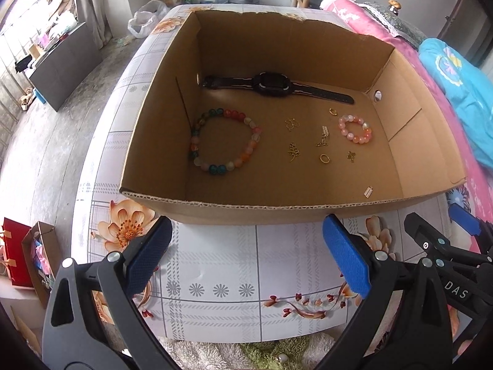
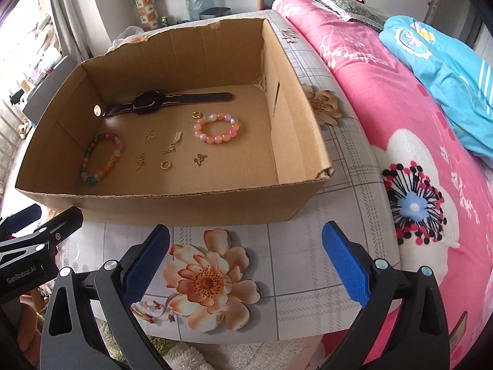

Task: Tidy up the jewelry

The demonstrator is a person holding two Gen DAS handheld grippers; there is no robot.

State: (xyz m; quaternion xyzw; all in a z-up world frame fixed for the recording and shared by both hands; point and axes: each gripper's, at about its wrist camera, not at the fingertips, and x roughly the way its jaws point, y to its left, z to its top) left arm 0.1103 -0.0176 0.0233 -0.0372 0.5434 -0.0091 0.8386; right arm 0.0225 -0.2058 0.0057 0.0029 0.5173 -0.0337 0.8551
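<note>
The left gripper point(image 1: 246, 254) has two black plastic arms, each with a triangular cut-out, ending in fingers point(image 1: 346, 256) faced with blue, finely ribbed pads. Round silver screw heads sit at the joints behind each pad. The right gripper point(image 2: 246, 262) is built the same way: black arms, blue textured pads, silver screws. In the left wrist view its black side shows white letters reading "DAS". In the right wrist view the left gripper's body carries a white "GenRobot.AI" marking.
</note>
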